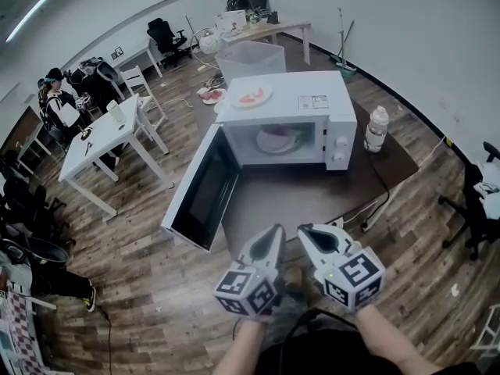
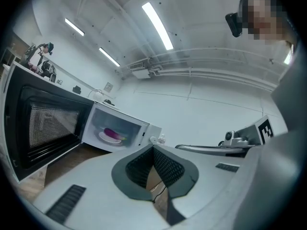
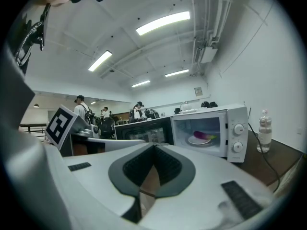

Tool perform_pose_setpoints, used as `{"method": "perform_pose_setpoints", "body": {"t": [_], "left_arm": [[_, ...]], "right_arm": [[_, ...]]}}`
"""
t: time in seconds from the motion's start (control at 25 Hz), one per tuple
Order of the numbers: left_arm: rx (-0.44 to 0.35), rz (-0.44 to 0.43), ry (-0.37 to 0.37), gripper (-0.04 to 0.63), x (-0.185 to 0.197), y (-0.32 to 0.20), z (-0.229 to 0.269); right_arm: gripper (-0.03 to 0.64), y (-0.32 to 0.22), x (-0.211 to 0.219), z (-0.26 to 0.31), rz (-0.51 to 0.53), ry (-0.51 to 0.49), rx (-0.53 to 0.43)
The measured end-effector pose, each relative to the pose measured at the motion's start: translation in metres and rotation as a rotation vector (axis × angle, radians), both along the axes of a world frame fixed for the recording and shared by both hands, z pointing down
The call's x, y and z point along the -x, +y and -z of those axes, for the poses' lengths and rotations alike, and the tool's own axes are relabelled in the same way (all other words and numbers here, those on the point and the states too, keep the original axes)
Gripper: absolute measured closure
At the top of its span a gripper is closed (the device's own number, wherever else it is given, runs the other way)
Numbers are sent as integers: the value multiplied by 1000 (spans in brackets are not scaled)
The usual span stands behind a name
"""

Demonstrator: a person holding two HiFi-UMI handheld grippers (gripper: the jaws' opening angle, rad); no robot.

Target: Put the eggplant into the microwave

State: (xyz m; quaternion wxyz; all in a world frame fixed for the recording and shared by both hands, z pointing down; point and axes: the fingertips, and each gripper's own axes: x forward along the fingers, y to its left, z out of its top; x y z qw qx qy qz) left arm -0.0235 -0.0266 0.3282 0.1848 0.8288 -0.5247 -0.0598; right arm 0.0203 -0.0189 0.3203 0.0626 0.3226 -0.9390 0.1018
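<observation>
The white microwave [image 1: 291, 116] stands on a dark brown table [image 1: 305, 201] with its door [image 1: 201, 190] swung wide open to the left. Inside, the purple eggplant [image 2: 113, 132] [image 3: 204, 135] lies on a white plate [image 1: 276, 141]. My left gripper [image 1: 274, 232] [image 2: 153, 148] and right gripper [image 1: 308, 233] [image 3: 154, 147] hover side by side near the table's front edge, well short of the microwave. Both have their jaws together at the tips with nothing between them.
A water bottle [image 1: 376, 128] stands right of the microwave, with a cable trailing off the table. A plate of red food [image 1: 251, 95] sits on the microwave's top and a clear bin [image 1: 250, 57] behind it. White tables, chairs and people are at the left.
</observation>
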Motion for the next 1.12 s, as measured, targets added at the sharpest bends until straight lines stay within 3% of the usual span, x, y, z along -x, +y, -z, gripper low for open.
{"method": "perform_pose_setpoints", "body": {"t": [0.68,0.92,1.12], "left_arm": [[2,-5,10,583,-9,12,3],[-7,-29,-65,583,-19,8,4],[6,-31,-55,583,-20,-1,-2]], "right_arm": [[617,13,-12,9,-12,-27,-16],[617,9,-17,4,-24,-13,-22],[617,0,-18,0,-21,-13,-11]]}}
